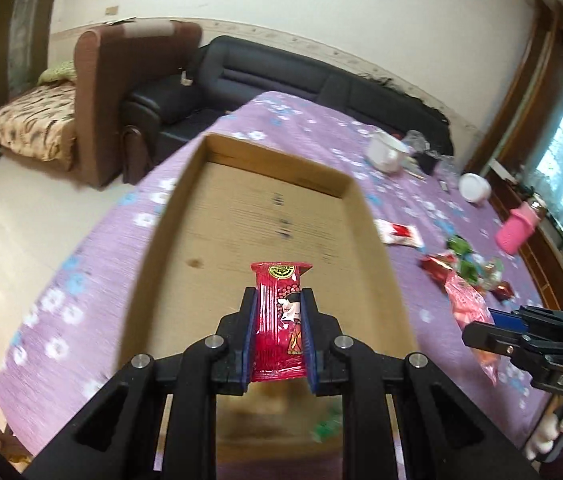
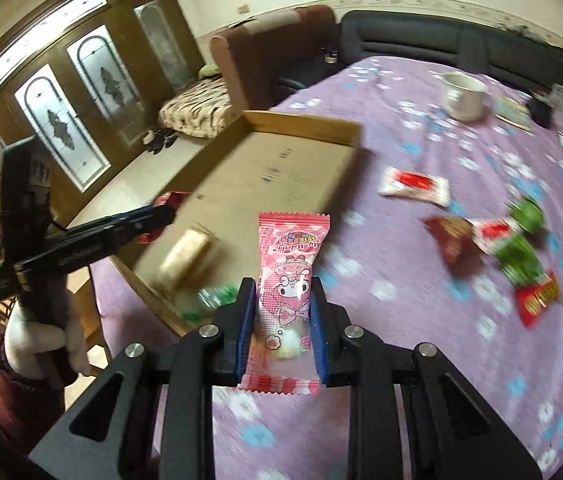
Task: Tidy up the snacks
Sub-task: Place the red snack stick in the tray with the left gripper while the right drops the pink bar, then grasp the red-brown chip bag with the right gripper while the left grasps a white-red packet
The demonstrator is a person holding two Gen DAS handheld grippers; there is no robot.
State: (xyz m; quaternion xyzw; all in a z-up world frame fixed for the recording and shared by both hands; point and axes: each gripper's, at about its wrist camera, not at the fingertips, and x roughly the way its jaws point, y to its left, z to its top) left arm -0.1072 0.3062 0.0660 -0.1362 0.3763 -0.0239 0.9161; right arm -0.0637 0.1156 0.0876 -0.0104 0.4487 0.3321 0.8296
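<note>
Left gripper (image 1: 280, 334), one red packet (image 1: 280, 320); right gripper (image 2: 281, 330), one pink packet (image 2: 289, 304).

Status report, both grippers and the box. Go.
Left gripper shut on red snack packet, above cardboard box. Right gripper shut on pink snack packet, over the tablecloth. More snacks loose there. Nothing blocking.

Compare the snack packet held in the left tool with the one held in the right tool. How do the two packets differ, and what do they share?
The red packet in the left tool is deep red with a cartoon figure and a yellow-green emblem on top; the pink packet in the right tool is pale pink with a cartoon animal.
The pink packet has a clear lower part showing its contents; the red packet looks opaque.
Both stand upright, pinched between blue pads.
</note>
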